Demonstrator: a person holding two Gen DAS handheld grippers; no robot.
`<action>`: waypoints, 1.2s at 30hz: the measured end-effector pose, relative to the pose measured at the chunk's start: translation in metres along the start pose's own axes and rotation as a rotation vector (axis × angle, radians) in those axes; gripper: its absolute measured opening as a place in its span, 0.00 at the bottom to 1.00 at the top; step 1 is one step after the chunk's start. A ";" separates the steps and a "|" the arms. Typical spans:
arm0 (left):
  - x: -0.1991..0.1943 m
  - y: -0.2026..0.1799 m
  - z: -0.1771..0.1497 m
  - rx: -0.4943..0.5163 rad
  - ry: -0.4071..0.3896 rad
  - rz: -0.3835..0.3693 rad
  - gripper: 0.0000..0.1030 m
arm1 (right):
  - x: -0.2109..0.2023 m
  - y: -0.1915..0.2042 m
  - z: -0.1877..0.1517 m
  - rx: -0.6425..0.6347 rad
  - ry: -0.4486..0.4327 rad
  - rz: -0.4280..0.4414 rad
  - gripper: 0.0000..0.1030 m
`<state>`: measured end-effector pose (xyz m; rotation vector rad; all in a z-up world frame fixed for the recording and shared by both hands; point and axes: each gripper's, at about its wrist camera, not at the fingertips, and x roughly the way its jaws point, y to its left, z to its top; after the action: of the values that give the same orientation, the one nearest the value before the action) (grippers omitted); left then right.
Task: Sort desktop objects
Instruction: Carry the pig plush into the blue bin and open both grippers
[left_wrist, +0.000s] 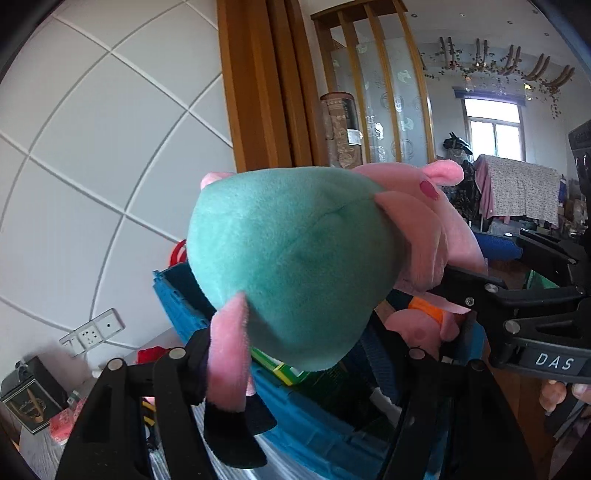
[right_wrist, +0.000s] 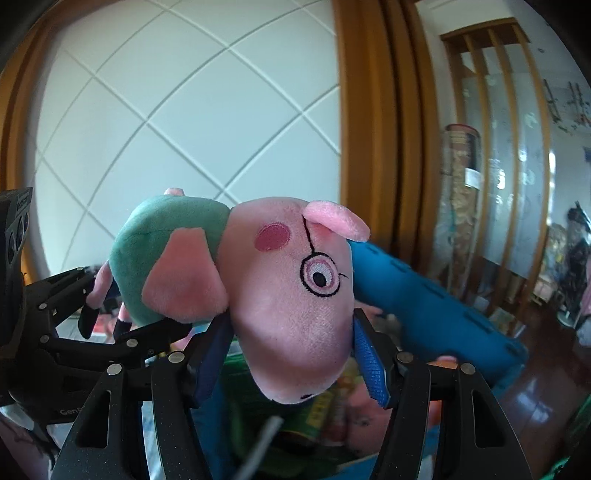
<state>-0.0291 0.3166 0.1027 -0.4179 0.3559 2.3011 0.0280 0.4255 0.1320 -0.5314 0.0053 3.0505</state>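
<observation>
A pink pig plush in a green shirt (left_wrist: 288, 266) hangs in the air above a blue bin (left_wrist: 317, 417). My left gripper (left_wrist: 295, 373) sits under the plush's body and legs; its jaws look wide apart, with a pink leg (left_wrist: 229, 354) against the left finger. My right gripper (right_wrist: 291, 354) is shut on the plush's head (right_wrist: 295, 295), blue pads pressing both sides of the snout. The right gripper also shows at the right of the left wrist view (left_wrist: 517, 295). The left gripper shows at the left of the right wrist view (right_wrist: 74, 314).
The blue bin (right_wrist: 436, 314) holds a second pink plush (left_wrist: 424, 325) and green boxes (left_wrist: 288, 369). A tiled white wall (left_wrist: 92, 166), a wall socket (left_wrist: 96, 332) and a wooden door frame (left_wrist: 258, 92) lie behind. A dark box (left_wrist: 33, 391) stands at the lower left.
</observation>
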 end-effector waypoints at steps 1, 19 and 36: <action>0.011 -0.009 0.006 0.006 0.012 -0.014 0.66 | 0.002 -0.011 -0.001 0.009 0.004 -0.016 0.61; 0.117 -0.075 0.035 0.119 0.233 -0.026 0.69 | 0.079 -0.123 -0.026 0.132 0.200 -0.073 0.57; 0.110 -0.051 0.027 0.023 0.221 0.013 0.69 | 0.093 -0.119 -0.050 0.149 0.258 -0.117 0.81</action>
<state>-0.0699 0.4310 0.0764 -0.6621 0.4939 2.2665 -0.0370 0.5481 0.0536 -0.8744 0.2010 2.8172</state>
